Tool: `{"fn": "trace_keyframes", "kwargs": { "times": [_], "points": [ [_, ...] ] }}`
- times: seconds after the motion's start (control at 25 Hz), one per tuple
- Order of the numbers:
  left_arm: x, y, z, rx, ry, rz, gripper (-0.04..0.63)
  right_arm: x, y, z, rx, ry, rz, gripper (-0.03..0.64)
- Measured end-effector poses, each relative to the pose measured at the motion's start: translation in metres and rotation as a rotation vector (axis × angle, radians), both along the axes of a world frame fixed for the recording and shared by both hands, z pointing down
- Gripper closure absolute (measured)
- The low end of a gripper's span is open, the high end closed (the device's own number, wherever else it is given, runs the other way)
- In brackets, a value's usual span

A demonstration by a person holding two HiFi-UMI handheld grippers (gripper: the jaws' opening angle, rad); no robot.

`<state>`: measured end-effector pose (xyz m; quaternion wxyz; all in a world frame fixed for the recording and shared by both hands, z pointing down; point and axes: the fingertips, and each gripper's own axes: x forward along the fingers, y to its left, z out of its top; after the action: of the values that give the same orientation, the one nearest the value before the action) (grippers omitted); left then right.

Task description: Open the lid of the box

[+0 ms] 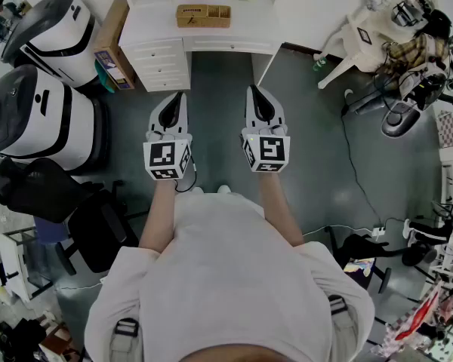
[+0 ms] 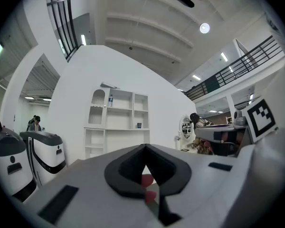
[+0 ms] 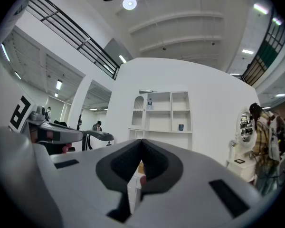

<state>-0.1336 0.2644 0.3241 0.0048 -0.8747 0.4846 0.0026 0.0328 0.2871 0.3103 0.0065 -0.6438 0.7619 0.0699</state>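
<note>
Nearest the head camera: the person's shoulders [image 1: 226,277] in a white top, both forearms stretched forward, each carrying one of my grippers. The left gripper [image 1: 178,100] has its jaws clenched tip to tip on nothing; in the left gripper view [image 2: 145,148] only the far wall and a white shelf unit [image 2: 118,120] lie beyond the tips. The right gripper [image 1: 254,95] is likewise closed and empty, and its own view [image 3: 141,144] shows the two dark pads meeting at the tip. The task's thing, a flat wooden box [image 1: 203,16], lies well ahead of both sets of jaws, roughly between the lines along which they point and somewhat nearer the left gripper's line. It rests on a white desk [image 1: 155,25], above a drawer unit [image 1: 162,65]. Its lid appears to lie flat and closed, though the box is too small here to make out a hinge or a catch. Bare floor [image 1: 219,127] separates the tips from the desk front. I judge the step in hand to be the approach: no jaw is near the box and nothing is gripped. The next move calls for bringing both grippers forward over the desk edge, parting one pair of jaws to take the lid's front lip, and probably steadying the body of the box with the other.
</note>
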Motion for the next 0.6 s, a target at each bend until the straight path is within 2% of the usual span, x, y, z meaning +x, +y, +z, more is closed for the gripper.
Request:
{"fn": "trace_keyframes", "kwargs": {
  "times": [0.36, 0.6],
  "points": [
    [0.013, -0.004, -0.001, 0.013, -0.010, 0.007, 0.600, 0.006, -0.003, 0.001, 0.006, 0.000, -0.026, 0.621],
    [0.034, -0.013, 0.007, -0.002, -0.027, -0.010, 0.600, 0.033, -0.014, 0.009, -0.012, 0.007, -0.036, 0.621]
  ]
}}
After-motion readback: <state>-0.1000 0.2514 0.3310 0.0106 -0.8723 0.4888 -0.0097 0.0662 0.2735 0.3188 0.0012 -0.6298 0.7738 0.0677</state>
